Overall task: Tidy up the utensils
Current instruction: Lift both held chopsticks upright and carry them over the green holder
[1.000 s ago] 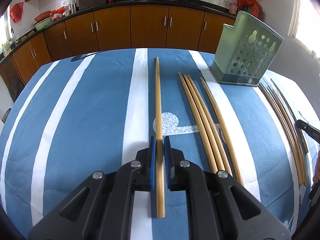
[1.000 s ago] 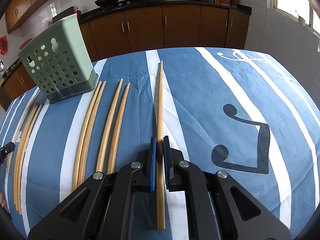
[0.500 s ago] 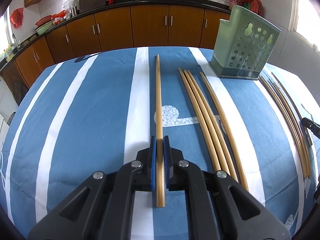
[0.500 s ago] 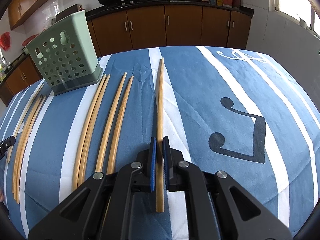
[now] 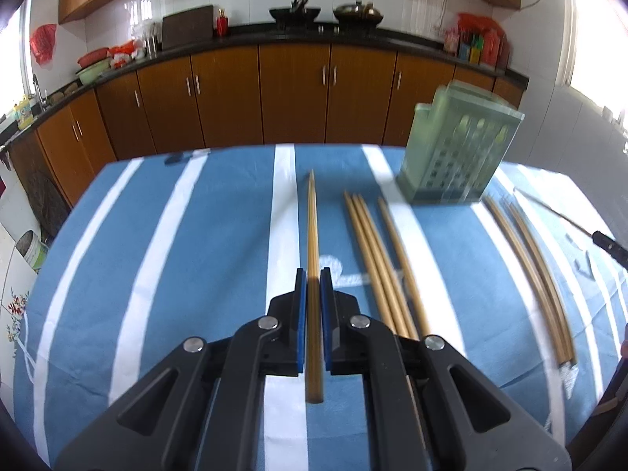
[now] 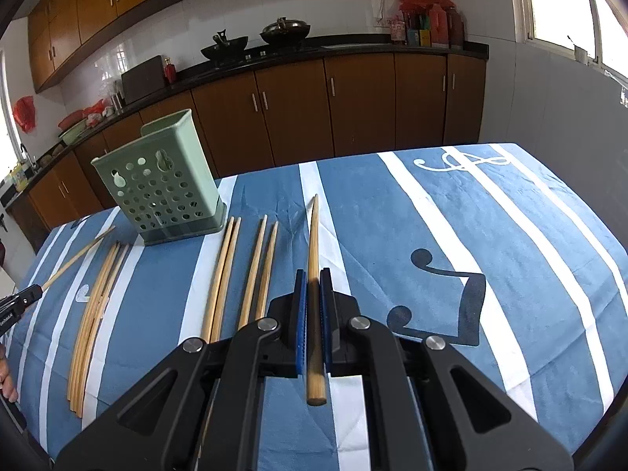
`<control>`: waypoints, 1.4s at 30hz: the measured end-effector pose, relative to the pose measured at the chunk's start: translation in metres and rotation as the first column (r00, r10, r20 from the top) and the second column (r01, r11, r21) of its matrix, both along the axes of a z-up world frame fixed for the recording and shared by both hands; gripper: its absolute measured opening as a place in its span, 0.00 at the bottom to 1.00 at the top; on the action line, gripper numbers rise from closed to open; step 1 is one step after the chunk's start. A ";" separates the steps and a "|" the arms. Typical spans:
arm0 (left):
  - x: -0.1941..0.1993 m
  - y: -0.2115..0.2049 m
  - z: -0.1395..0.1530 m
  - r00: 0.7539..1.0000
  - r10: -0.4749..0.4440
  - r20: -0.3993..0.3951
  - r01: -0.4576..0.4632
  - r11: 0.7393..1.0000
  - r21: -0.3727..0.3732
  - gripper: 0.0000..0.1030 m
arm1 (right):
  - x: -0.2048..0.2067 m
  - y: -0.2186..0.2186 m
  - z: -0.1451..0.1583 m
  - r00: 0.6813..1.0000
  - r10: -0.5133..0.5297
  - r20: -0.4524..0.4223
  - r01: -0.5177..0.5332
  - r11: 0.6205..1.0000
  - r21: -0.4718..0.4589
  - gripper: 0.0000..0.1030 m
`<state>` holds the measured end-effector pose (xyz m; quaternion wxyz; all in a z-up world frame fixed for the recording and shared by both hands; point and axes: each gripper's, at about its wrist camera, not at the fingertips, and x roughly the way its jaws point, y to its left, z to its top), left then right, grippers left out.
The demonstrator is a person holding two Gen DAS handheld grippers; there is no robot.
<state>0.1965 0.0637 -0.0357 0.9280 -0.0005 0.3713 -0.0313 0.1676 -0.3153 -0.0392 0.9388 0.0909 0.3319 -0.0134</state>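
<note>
My left gripper (image 5: 313,274) is shut on a bamboo chopstick (image 5: 312,219) that juts forward above the blue striped cloth. My right gripper (image 6: 313,274) is likewise shut on another chopstick (image 6: 313,231), also off the cloth. The green perforated holder (image 5: 457,149) stands upright at the far right of the left wrist view, and the holder (image 6: 161,184) shows at far left in the right wrist view. Loose chopsticks (image 5: 376,251) lie between my left gripper and the holder; a bundle (image 5: 530,263) lies beyond it. In the right wrist view, pairs (image 6: 223,274) and a bundle (image 6: 94,306) lie on the cloth.
The table's far edge (image 5: 243,149) faces brown kitchen cabinets (image 5: 294,94). The cloth's right half (image 6: 490,235) bears only printed patterns. The other gripper's tip (image 5: 610,243) shows at the right edge of the left wrist view, and the left one (image 6: 19,302) at the right wrist view's left edge.
Both grippers have risen, each carrying its chopstick up off the cloth. The views have tilted upward, so more of the cabinets and wall shows.
</note>
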 end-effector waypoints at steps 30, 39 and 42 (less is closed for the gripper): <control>-0.014 0.003 0.124 0.945 0.039 0.325 -0.014 0.997 -0.079 0.07 | -0.005 0.009 0.100 0.959 -0.010 0.284 0.010 1.000 0.001 0.07; -0.008 -0.013 0.204 0.877 0.034 0.479 0.063 0.981 -0.185 0.07 | 0.007 0.006 0.183 0.881 -0.002 0.473 -0.076 0.987 0.145 0.07; -0.004 -0.027 0.222 0.862 0.009 0.506 0.106 0.974 -0.199 0.07 | 0.016 0.015 0.191 0.874 0.036 0.484 -0.122 0.981 0.148 0.07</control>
